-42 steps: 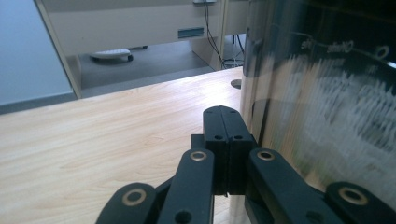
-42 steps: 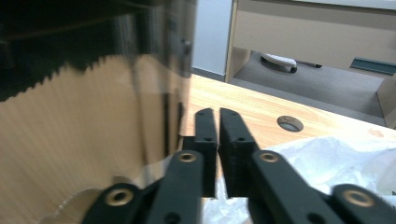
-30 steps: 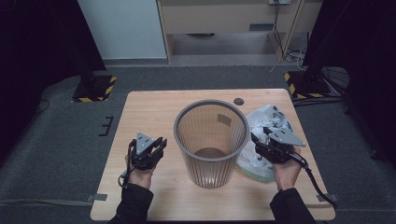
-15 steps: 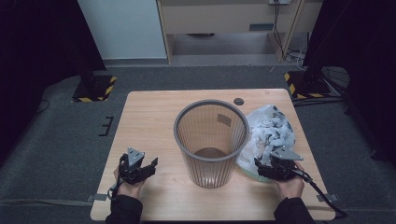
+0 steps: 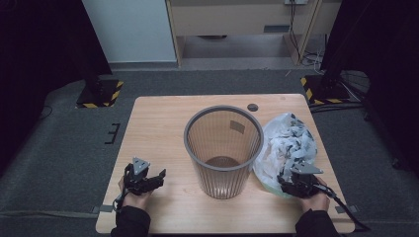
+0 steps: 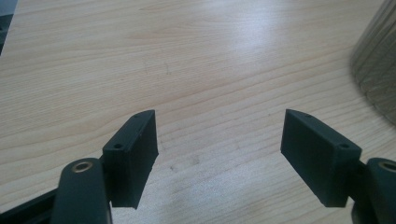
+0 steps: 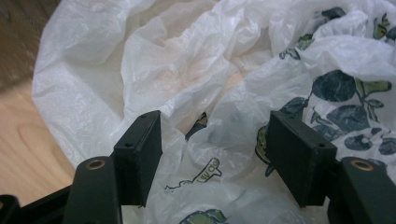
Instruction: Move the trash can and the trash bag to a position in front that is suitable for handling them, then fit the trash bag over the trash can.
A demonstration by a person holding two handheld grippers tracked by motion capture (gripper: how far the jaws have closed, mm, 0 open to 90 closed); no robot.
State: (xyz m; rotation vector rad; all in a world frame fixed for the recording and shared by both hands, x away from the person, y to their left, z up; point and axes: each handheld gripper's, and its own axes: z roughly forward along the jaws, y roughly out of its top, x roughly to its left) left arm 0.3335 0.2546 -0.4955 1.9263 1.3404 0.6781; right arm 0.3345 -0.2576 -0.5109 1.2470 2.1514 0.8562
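Note:
A grey mesh wastebasket [image 5: 223,148] stands upright in the middle of the wooden table [image 5: 158,123]. To its right lies a crumpled white plastic bag [image 5: 289,145] printed with dark leaves. My right gripper [image 5: 291,185] is at the bag's near edge, open, with bag film [image 7: 210,154] lying between its jaws but not pinched. My left gripper [image 5: 148,180] rests near the table's front left, open over bare wood [image 6: 215,140]. The basket's wall [image 6: 378,70] shows at the right edge of the left gripper view.
A small dark round knob [image 5: 253,106] sits on the table behind the basket. Black stands with yellow-striped bases [image 5: 99,94] flank the table on the grey floor. A pale cabinet [image 5: 232,19] stands at the back.
Both grippers have drawn back toward the table's front edge. The right gripper came off the top of the bag, leaving it uncovered beside the basket.

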